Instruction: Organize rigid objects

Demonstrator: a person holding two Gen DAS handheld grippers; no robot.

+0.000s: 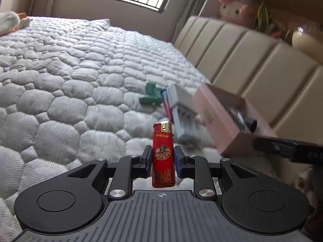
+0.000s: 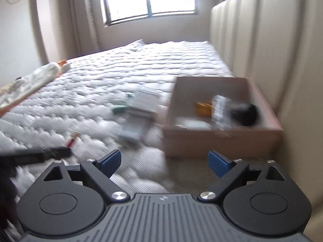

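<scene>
My left gripper (image 1: 162, 157) clenches the red lighter (image 1: 163, 157) above the bed (image 1: 60, 80); my right gripper (image 2: 164, 161) is released. The pink box (image 2: 222, 141) holds several items; a charger (image 1: 181, 104) and green piece (image 1: 150, 96) remain outside.

1. Left gripper (image 1: 162, 157): chunky matte black linkage arms, silver round screw heads at the pivots, small blue pads on the fingertips.
2. Its base is a grey ribbed plate with a tiny crosshair mark at the top edge, flanked by two big black round housings.
3. Right gripper (image 2: 164, 163): same build, with blue ribbed pads and a small logo on the grey plate.
</scene>
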